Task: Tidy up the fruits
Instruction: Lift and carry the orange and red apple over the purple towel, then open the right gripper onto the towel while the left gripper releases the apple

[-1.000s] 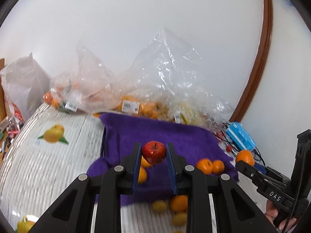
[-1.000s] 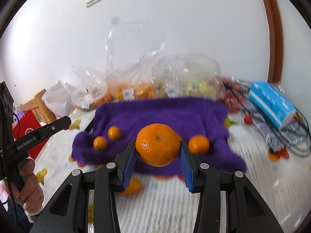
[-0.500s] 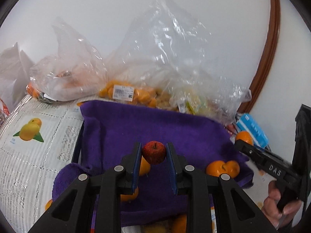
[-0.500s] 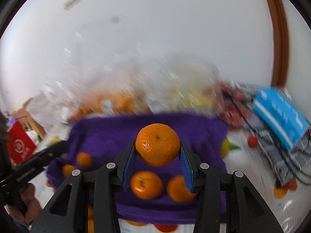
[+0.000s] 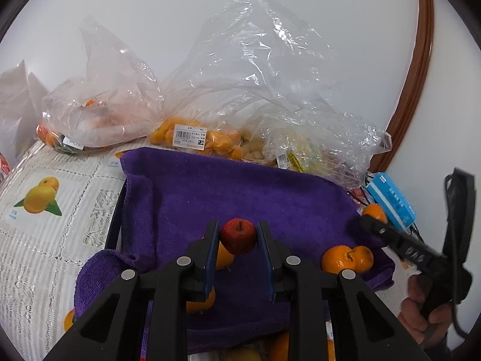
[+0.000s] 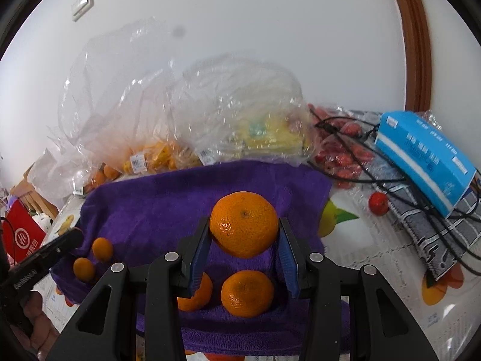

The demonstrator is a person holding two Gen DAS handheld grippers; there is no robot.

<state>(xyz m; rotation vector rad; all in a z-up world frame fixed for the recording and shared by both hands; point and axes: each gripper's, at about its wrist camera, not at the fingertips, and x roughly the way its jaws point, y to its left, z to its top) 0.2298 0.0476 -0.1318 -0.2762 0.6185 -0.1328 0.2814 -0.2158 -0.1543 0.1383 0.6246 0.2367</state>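
Reading "DAS" — right hand-held gripper (image 5: 372, 221)

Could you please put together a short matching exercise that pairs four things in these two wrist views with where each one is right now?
Things:
1. red apple
2. large mandarin
3. blue box
4. purple towel

Places:
A. lying on black cables at the far right
B. between the left gripper's jaws
C. spread in front of the plastic bags, with loose mandarins on it
D. between the right gripper's jaws

Pairs: 1-B, 2-D, 3-A, 4-C
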